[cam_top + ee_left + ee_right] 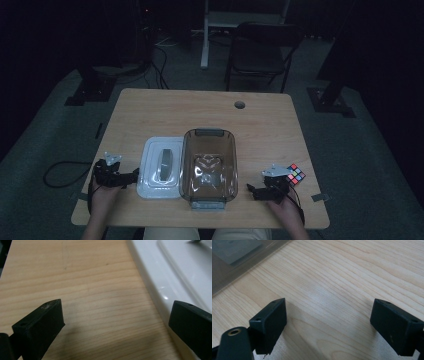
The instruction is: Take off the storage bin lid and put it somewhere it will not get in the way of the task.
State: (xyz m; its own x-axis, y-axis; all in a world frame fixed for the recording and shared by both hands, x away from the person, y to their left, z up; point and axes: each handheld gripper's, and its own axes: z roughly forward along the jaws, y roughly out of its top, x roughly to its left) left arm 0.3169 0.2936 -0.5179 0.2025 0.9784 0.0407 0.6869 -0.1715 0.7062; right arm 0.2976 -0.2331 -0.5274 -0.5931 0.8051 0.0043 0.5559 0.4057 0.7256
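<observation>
A clear brownish plastic container [208, 167] stands open near the table's front middle. Its white lid [161, 167] lies flat just left of it, grey handle up. My left gripper [131, 176] rests low on the table beside the lid's left edge; its jaws stand wide apart with bare wood between them, and the lid's white rim [160, 282] runs by the right jaw. My right gripper [251, 189] sits to the right of the container, jaws open over bare wood, with the container's corner [239, 262] at the upper left. A colourful puzzle cube [295, 174] lies just right of the right hand.
The wooden table [205, 112] has a round cable hole [239, 104] near its far edge. A dark chair [262, 52] and a white stand post [205, 35] are behind the table. Cables trail on the floor at the left.
</observation>
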